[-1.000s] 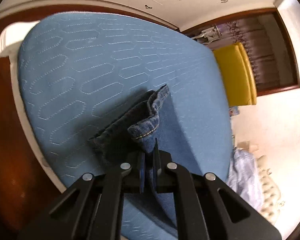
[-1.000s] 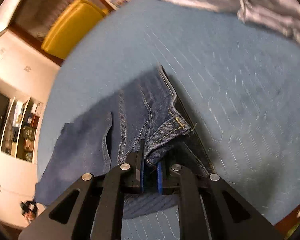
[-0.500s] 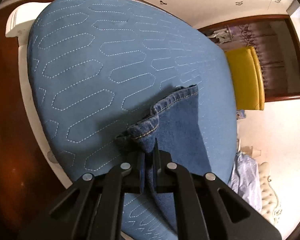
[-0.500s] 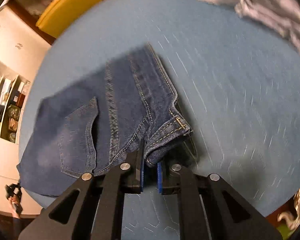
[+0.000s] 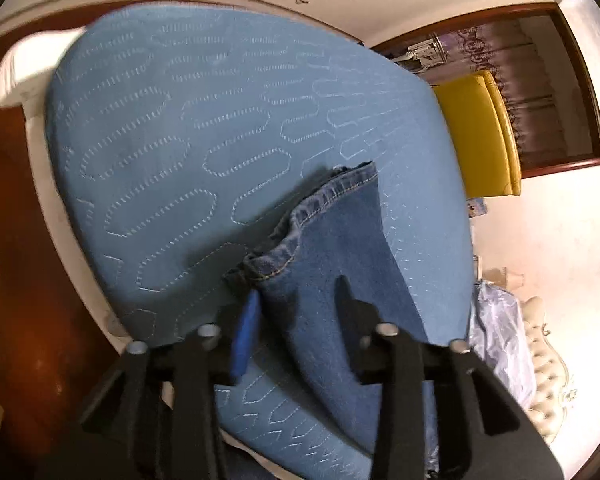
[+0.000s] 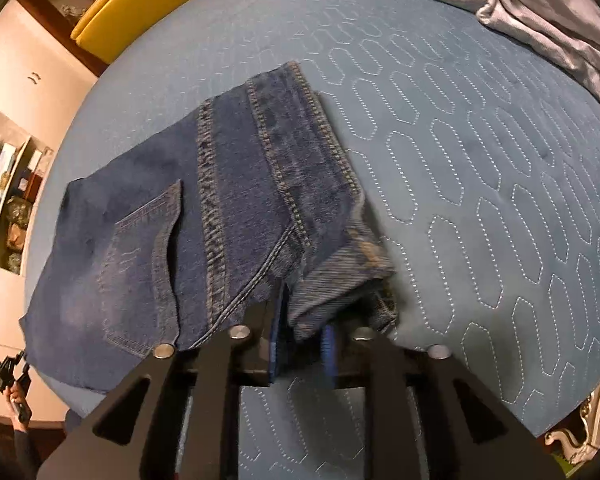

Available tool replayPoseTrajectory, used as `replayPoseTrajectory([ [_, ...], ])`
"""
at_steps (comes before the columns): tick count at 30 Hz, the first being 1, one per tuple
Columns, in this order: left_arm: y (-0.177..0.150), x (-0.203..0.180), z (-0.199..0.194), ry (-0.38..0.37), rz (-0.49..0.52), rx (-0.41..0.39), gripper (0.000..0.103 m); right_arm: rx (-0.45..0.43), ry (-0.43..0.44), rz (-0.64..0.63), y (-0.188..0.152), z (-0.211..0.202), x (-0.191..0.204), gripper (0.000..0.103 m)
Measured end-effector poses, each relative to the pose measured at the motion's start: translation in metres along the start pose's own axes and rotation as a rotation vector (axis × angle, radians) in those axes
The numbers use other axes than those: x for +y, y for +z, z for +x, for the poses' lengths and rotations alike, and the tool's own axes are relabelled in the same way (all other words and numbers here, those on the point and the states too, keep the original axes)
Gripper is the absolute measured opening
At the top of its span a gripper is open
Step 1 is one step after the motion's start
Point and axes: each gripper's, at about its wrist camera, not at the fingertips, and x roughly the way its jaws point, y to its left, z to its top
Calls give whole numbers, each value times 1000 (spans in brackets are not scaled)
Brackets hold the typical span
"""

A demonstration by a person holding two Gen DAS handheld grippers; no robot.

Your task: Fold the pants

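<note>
While the jeans (image 6: 228, 216) lay on the blue bed (image 6: 480, 168), left tool (image 5: 298, 312) and right tool (image 6: 302, 344) stood spread around denim.

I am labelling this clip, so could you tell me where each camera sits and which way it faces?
Left wrist: rides the left gripper, looking along its spread fingers over the jeans hem and blue quilt toward a yellow chair.
Right wrist: rides the right gripper, looking over the waistband corner between its parted fingers, toward a grey blanket.
Shared: jeans, quilt, yellow chair.
</note>
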Motion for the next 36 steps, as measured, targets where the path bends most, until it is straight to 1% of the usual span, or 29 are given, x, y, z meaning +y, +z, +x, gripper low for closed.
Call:
replayPoseTrajectory([
  [1,0,-1,0,10,15,7,36,-11,30,19,0,-3,-1,48],
  [2,1,-3,2,16,26,13,16,-19,38,31,2,-4,-1,49],
  [3,2,-6,6,39,49,26,10,-21,28,29,3,-3,0,39],
  [4,4,-11,9,47,64,28,10,-17,6,23,2,-2,0,22],
  [5,6,-15,10,57,77,27,8,-7,-19,27,3,-1,0,13],
  [6,8,-23,11,72,94,25,8,-7,-10,36,4,-3,-1,12],
  [7,9,-31,7,70,105,12,7,-23,-3,35,5,-13,1,12],
  [9,13,-49,-8,21,132,-42,5,-58,13,15,3,-30,1,11],
  [10,12,-54,-8,45,152,-46,5,-51,16,13,-2,-31,-4,11],
  [11,13,-49,0,96,143,-22,5,-33,5,4,-3,-25,-8,10],
  [12,14,-42,7,124,114,1,4,-5,-12,-10,-6,-14,-11,10],
  [13,13,-38,10,130,92,9,4,0,-15,-10,-4,-11,-12,10],
  [14,12,-37,9,126,93,1,4,-3,-16,-6,-3,-11,-12,10],
  [15,10,-39,3,111,99,-17,4,-17,-20,-10,-1,-17,-9,10],
  [17,10,-41,-9,58,93,-40,4,-39,-26,-36,3,-26,-1,10],
  [18,10,-40,-10,51,87,-39,4,-38,-34,-41,4,-27,0,10],
  [20,5,-30,1,97,80,-11,4,14,-82,-65,0,-11,0,10],
  [21,4,-24,8,114,67,5,4,11,-96,-85,-3,-8,1,10],
  [23,2,-16,11,97,31,4,7,-5,-114,-96,-4,-11,4,7],
  [24,2,-13,10,87,26,0,10,-10,-119,-96,-4,-14,3,8],
  [26,1,-11,9,74,41,4,10,-5,-125,-109,-5,-16,2,11],
  [28,1,-10,7,70,45,9,10,-4,-140,-140,-6,-18,3,11],
  [31,1,-6,5,65,52,8,12,1,-164,-150,-4,-13,11,13],
  [33,0,-5,2,92,71,-4,19,1,-186,-160,-3,-13,14,15],
  [34,-2,-3,-5,155,80,-31,34,-1,-197,-162,-5,-12,18,17],
  [35,0,0,-12,199,85,-57,45,-5,-204,-161,-5,-11,20,21],
  [36,3,3,-22,201,88,-83,44,-11,-215,-159,-5,-13,21,28],
])
